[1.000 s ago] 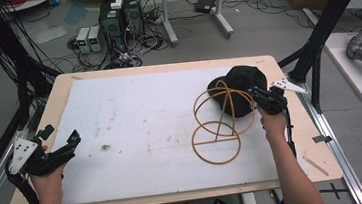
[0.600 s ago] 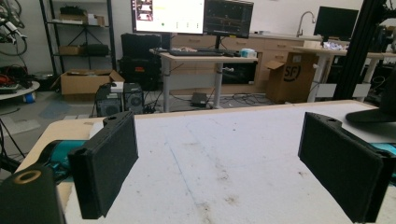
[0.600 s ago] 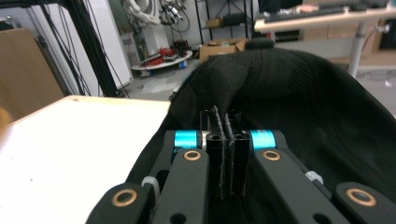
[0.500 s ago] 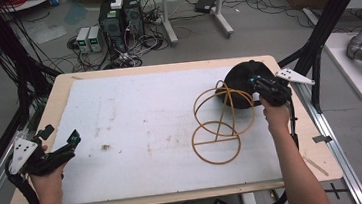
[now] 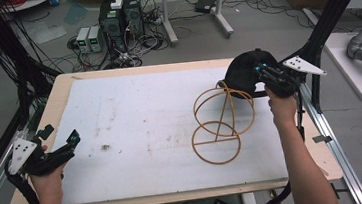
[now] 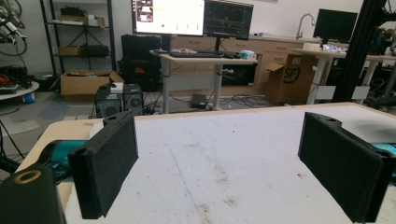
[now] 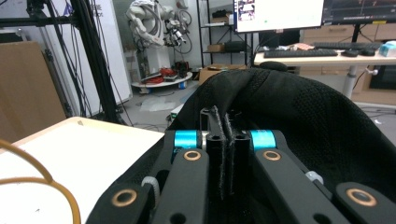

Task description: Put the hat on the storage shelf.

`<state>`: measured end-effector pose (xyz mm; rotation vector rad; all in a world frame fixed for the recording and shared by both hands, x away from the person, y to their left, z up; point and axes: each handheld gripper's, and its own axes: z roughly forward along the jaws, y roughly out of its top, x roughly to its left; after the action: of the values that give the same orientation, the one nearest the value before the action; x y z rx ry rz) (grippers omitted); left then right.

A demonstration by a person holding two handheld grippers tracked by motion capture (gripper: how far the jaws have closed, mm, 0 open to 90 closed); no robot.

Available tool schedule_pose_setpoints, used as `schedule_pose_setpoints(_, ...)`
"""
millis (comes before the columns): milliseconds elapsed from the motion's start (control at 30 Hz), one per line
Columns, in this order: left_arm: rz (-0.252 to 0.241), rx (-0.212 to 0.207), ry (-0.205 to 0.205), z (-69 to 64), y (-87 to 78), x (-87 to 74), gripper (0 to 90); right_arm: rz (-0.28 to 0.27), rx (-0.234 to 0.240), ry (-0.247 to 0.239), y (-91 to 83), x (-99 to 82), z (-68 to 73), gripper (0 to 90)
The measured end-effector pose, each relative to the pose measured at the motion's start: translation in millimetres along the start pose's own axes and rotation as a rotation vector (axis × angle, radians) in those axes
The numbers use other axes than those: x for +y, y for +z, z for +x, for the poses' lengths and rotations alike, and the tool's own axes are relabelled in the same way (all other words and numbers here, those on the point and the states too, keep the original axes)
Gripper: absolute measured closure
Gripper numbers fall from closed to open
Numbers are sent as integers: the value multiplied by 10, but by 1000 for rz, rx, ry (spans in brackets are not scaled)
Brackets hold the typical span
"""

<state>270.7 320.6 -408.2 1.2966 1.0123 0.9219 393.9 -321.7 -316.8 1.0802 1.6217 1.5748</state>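
The high view looks forward and down on my whole table [image 5: 134, 111], while my left gripper view skims low across its white top toward the monitors [image 6: 191, 17], and my right gripper view sits close against black mesh cloth [image 7: 308, 121], sharing those monitors.

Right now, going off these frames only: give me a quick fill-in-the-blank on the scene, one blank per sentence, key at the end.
1. The right gripper is shut on a piece of black ____.
2. The left gripper, near the table's front left corner, has its jaws ____.
3. The wire frame standing on the white table top is ____ in colour.
4. The black cap sits at the frame's ____ end.

Missing words: fabric; open; yellow; far
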Motion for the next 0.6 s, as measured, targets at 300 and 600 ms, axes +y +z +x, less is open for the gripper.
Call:
schedule_pose_setpoints(300,3,-1,1,3,0,-1,123,-33,-23,-6,-33,209,-22,896)
schedule_pose_setpoints(600,-3,-1,-2,-1,2,2,122,-74,-15,-41,-89,535,54,894)
